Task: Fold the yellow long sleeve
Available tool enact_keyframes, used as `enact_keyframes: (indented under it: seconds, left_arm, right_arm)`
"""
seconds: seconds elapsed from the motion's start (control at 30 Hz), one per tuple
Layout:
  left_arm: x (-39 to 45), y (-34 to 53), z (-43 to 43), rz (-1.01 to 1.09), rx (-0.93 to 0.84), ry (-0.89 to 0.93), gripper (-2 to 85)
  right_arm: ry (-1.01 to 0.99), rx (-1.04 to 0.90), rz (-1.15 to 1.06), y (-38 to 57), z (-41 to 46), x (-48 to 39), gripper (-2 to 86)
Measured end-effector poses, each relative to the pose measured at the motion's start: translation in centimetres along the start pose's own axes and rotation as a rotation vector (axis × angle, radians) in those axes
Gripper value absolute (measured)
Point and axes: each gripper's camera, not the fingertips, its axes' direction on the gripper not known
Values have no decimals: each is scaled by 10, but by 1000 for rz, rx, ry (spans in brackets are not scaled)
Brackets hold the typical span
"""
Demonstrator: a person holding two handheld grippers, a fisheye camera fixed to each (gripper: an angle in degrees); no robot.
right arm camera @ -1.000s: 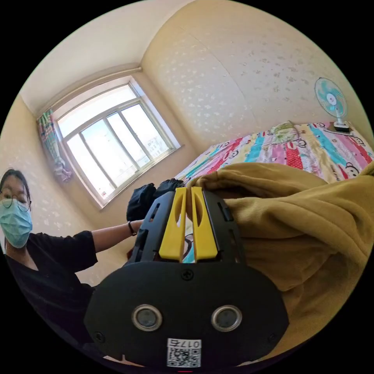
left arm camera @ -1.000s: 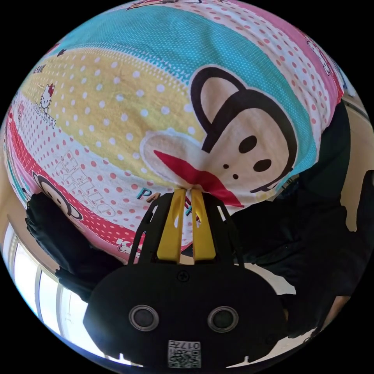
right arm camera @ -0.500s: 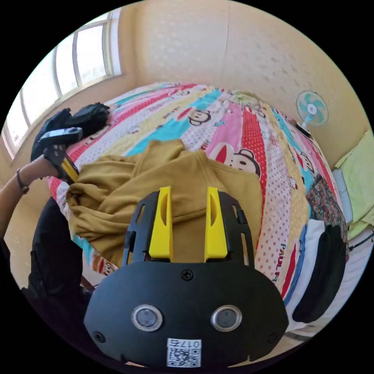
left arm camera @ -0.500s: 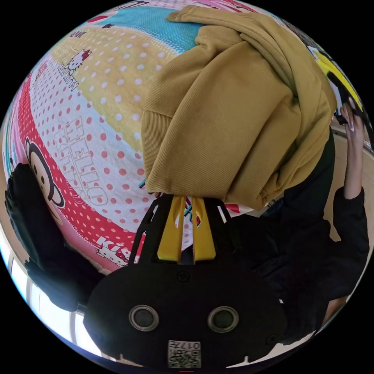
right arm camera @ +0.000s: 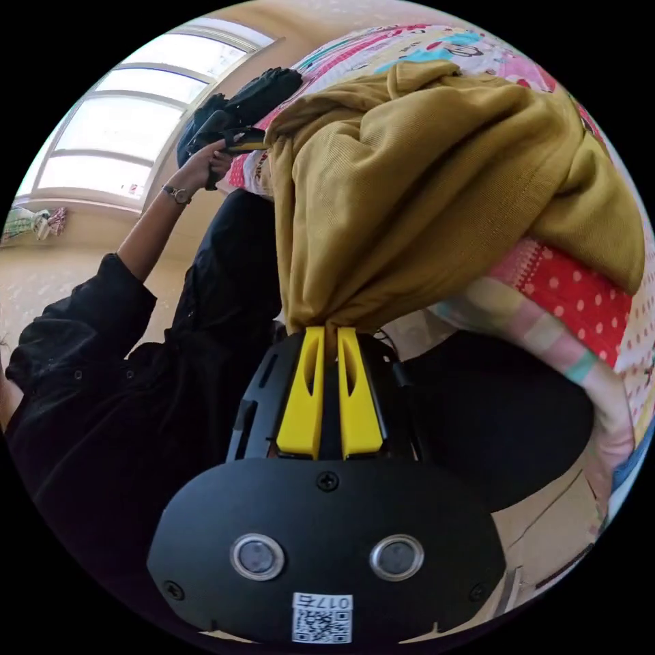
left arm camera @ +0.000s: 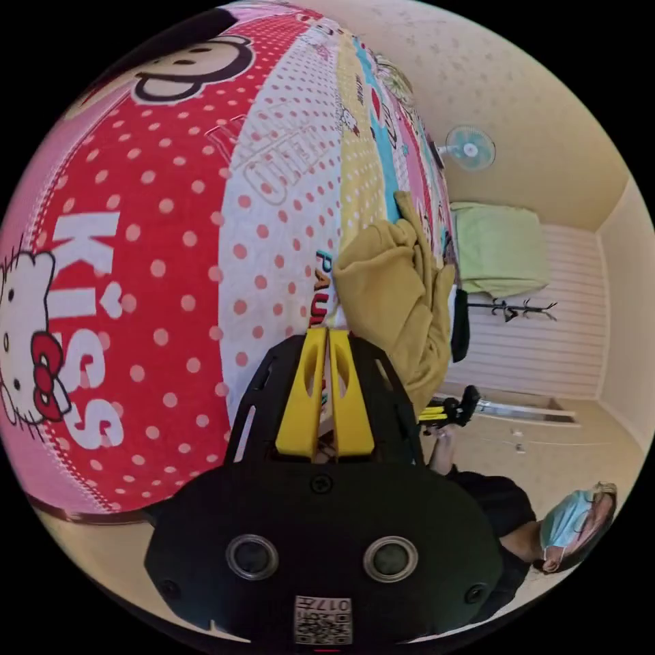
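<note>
- In the right gripper view, the yellow long sleeve lies bunched on the edge of the bed, draped over the patterned sheet and hanging down toward the right gripper.
- The right gripper's 2 yellow jaws are nearly together, and a gathered fold of the yellow fabric runs down into the narrow gap between them; both jaws press on it.
- In the left gripper view, the garment is a crumpled heap at the bed's edge, just beside and to the right of the left gripper in the picture.
- The left gripper's 2 jaws are closed to a thin slit. Their tips lie against the bed sheet near the garment's lower edge; whether any cloth is caught between them cannot be told.
- In the left gripper view, the right gripper is small and partly hidden behind the hanging fabric. In the right gripper view, the left gripper shows in the person's hand, with its tips hidden behind the yellow cloth.
- The person's dark clothing covers the lower left of the right gripper view, and the garment's sleeves cannot be made out in the bundle.
- A fan stands at the far side.
</note>
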Motion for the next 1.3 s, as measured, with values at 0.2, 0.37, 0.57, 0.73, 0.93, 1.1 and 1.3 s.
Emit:
enact_keyframes:
  seconds: [0.2,0.37,0.57,0.73,0.93,1.1,1.3]
  left_arm:
    - [91,42,-32,167,42,-199,92]
    - [216,51,7,516,-105,-408,107]
    - [205,29,138,522,-286,-791,115]
    - [171,108,64,510,141,-485,32]
    - [100,201,-62,276,383,-289,15]
    - [59,225,-107,61,424,-279,25]
    - [71,232,-98,43,323,-346,59]
  right_arm:
    - [-152,36,-136,30,-11,-21,42]
    - [-32,-18,-320,-14,-53,-39,46]
    - [82,-234,-310,-92,-58,-60,54]
    - [124,-297,-226,-91,-48,-62,58]
    - [128,-317,-26,-58,-59,-30,52]
    - [85,64,-16,-95,-108,-37,94]
    - [65,280,-41,-227,-78,-34,122]
